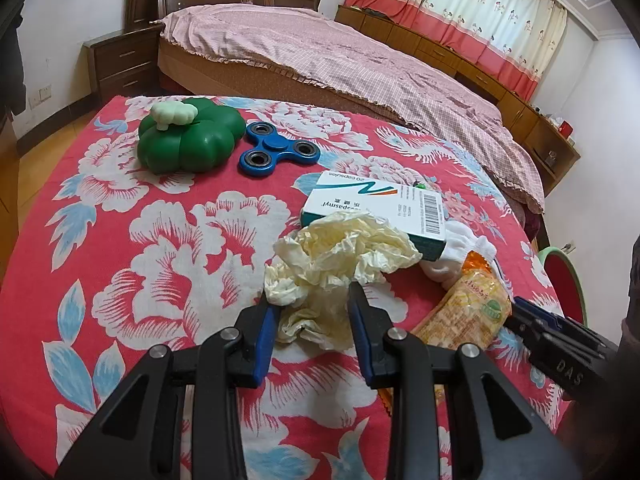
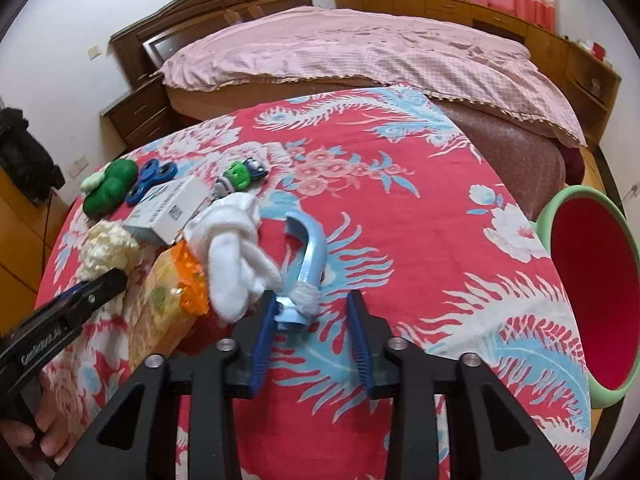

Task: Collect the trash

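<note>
A crumpled cream tissue point(image 1: 340, 264) lies on the red floral cloth point(image 1: 160, 240). My left gripper point(image 1: 310, 300) is open with its fingers on either side of the tissue's near part. The tissue also shows in the right wrist view point(image 2: 106, 250). An orange-yellow snack wrapper point(image 1: 464, 304) lies right of it, also seen in the right wrist view point(image 2: 164, 300). My right gripper point(image 2: 312, 300) is open, with the end of a light blue curved tube point(image 2: 308, 256) between its fingers. A green bin with a red inside point(image 2: 592, 292) stands at the table's right edge.
A medicine box point(image 1: 380, 208), white socks point(image 2: 236, 248), a blue fidget spinner point(image 1: 276, 152), a green clover-shaped toy point(image 1: 188, 140) and a small green toy point(image 2: 240, 178) lie on the cloth. A bed point(image 1: 320, 52) stands behind the table.
</note>
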Motion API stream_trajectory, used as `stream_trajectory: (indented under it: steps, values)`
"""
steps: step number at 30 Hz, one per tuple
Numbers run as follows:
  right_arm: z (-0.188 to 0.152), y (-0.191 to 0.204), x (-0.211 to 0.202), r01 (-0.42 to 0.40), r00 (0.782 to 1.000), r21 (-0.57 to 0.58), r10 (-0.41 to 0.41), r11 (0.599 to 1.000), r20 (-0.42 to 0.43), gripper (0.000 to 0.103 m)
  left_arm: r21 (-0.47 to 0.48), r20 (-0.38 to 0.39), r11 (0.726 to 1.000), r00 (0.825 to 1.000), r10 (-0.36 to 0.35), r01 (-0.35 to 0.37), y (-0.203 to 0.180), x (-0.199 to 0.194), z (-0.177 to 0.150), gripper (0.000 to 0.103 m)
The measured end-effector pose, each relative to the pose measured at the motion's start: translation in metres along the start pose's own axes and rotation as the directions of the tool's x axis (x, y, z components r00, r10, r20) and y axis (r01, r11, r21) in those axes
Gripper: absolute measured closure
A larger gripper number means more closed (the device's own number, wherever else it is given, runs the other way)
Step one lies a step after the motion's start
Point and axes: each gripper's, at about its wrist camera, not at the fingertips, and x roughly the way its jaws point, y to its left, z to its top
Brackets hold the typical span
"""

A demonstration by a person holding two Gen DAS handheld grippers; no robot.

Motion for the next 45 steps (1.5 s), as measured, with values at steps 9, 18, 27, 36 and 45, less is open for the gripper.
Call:
stream_trajectory:
  steps: [9,18,27,36,45]
  values:
    - [-0.006,-0.017,-0.009,-0.007,1.000,0.057,0.007,0.998,0.015,0.084,-0.011,0.002,1.000,1.000,-0.004,0.004,0.001,-0.001,0.000,0.072]
    - [-0.027,-0.039,-0.035,-0.017,0.999,0.133,0.013,0.991,0.029,0.084,-0.021,0.008,1.000,1.000,-0.010,0.011,0.002,-0.004,0.000,0.075]
    - [-0.039,-0.056,-0.060,-0.026,0.998,0.174,0.016,0.984,0.060,0.084,-0.019,0.017,1.000,1.000,-0.013,0.013,-0.006,-0.017,0.000,0.080]
    - [-0.047,-0.074,-0.082,-0.048,0.994,0.210,0.027,0.977,0.101,0.084,0.003,0.028,0.999,0.999,-0.040,0.040,-0.024,-0.040,-0.005,0.081]
    - [-0.057,-0.095,-0.102,-0.077,0.989,0.254,0.042,0.964,0.140,0.084,0.049,0.042,0.996,0.996,-0.078,0.076,-0.051,-0.062,-0.007,0.081]
